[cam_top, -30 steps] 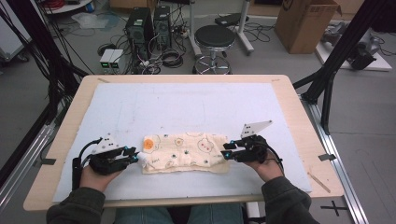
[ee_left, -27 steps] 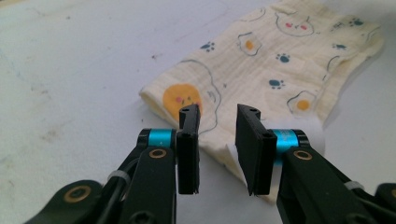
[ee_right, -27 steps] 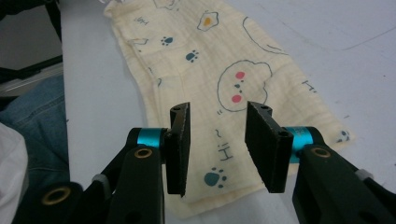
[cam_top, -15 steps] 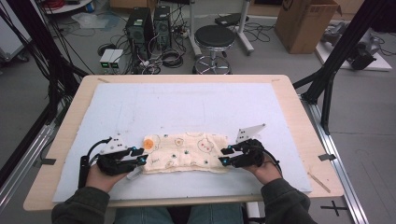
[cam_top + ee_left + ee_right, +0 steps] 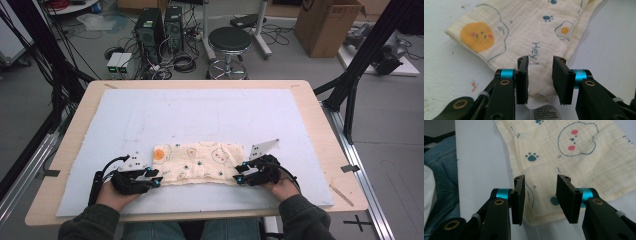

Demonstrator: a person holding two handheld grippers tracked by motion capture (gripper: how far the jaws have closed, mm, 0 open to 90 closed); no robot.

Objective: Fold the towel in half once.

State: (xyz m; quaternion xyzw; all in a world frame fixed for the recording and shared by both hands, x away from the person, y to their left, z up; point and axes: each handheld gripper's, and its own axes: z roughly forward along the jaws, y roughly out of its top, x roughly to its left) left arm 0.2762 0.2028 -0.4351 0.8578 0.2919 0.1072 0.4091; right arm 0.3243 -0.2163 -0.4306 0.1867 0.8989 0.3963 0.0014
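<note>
Both tongs, left (image 5: 540, 81) and right (image 5: 540, 200), spread over the cloth's (image 5: 200, 161) opposite end edges.

I sit in a lab or workshop: beyond the far edge of my bench (image 5: 70, 150) stand computer towers (image 5: 160, 25) amid tangled cables (image 5: 177, 62), a round stool (image 5: 230, 40), a cardboard box (image 5: 327, 25), and black rig struts (image 5: 360, 65).

The cream-yellow muslin cloth printed with fried eggs, bear faces and blue paw prints (image 5: 200, 162) lies folded into a flat, wide strip at the near middle of the counter, its white care label at the near left corner.
</note>
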